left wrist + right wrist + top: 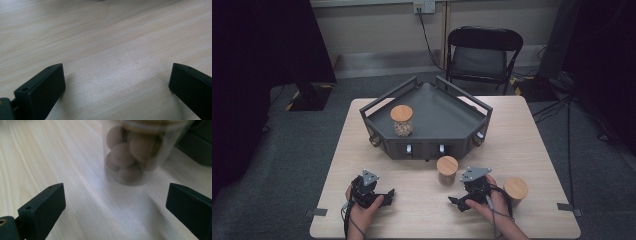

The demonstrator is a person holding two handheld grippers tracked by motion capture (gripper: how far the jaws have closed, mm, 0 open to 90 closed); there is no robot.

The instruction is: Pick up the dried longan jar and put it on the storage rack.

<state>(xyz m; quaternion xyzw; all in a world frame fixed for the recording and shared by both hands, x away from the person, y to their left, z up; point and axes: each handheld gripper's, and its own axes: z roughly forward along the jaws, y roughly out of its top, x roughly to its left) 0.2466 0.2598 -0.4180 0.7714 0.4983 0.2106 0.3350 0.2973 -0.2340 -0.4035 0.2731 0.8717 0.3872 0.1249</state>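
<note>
Three clear jars with round wooden lids hold brown balls. One jar (402, 120) stands inside a dark grey angled tray (447, 125) at the back of the table. A second jar (447, 170) stands just in front of the tray, and a third jar (515, 190) sits beside the person's right hand. My right gripper (455, 203) rests low on the table below the second jar, which stands ahead of its open jaws as the jar (132, 157). My left gripper (388, 196) lies on the front left of the table, open over bare wood (112, 50).
The light wooden table (362, 150) ends close behind both hands. A black folding chair (483, 52) stands beyond the far edge. The tray's dark wall (197, 147) is at the upper right of the right gripper view. Black curtains hang at both sides.
</note>
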